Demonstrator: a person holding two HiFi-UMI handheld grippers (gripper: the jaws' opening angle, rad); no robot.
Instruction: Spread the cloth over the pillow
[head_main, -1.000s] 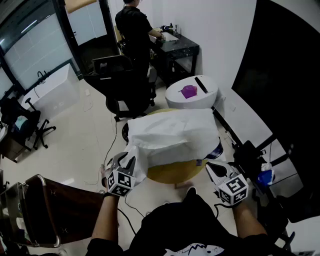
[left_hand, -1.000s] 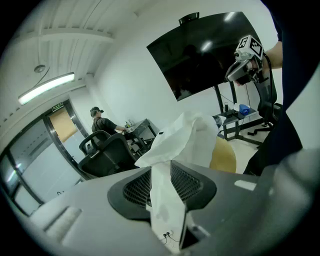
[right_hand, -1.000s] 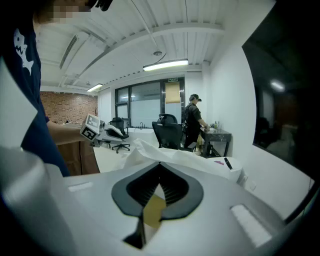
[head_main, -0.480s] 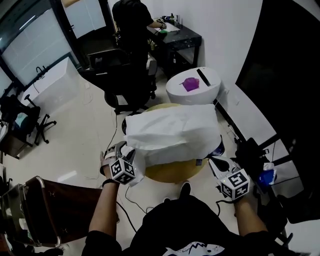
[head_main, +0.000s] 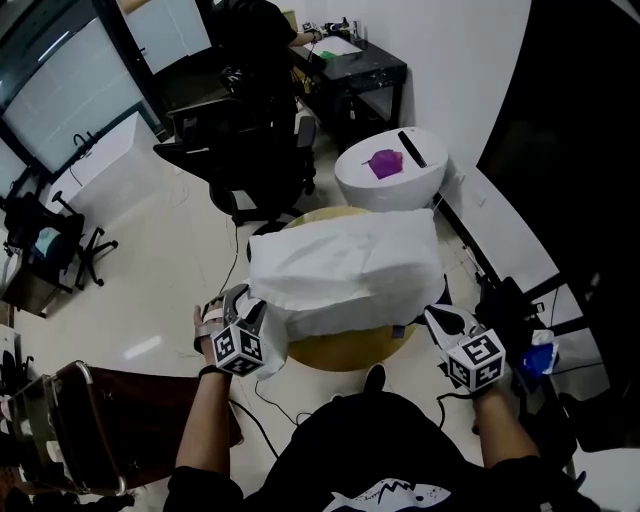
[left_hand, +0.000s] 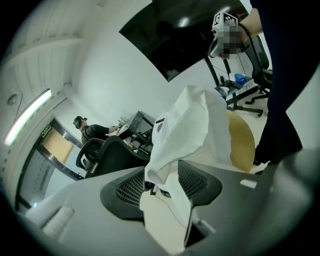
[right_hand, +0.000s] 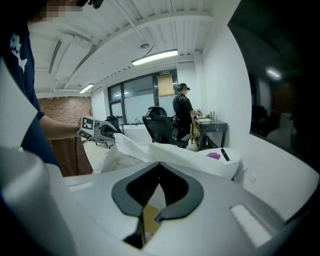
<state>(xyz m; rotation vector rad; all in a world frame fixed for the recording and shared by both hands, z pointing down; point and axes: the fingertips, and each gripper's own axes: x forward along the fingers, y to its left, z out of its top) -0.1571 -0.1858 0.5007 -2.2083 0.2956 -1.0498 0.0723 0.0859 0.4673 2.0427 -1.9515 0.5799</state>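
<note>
A white cloth (head_main: 345, 265) lies draped over the pillow on a round yellow table (head_main: 345, 350), and it hides almost all of the pillow. My left gripper (head_main: 250, 308) is at the cloth's near left corner. Its jaws stand apart, and in the left gripper view the corner (left_hand: 170, 165) hangs loosely between them (left_hand: 162, 174) without being pressed. My right gripper (head_main: 437, 315) sits at the near right corner with its jaws together (right_hand: 160, 166). The cloth (right_hand: 165, 150) starts just beyond the tips. Whether the right gripper pinches the edge does not show.
Behind the table stands a low white round stand (head_main: 365, 188) with a purple thing (head_main: 385, 160) and a black bar. A black office chair (head_main: 235, 150) and a person at a black desk (head_main: 360, 70) are farther back. A brown chair (head_main: 90, 420) is at my lower left and black gear (head_main: 510, 310) at my right.
The left gripper's jaws have spread off the cloth corner they were pinching. Both grippers have shifted only slightly, and the cloth stays over the pillow.
</note>
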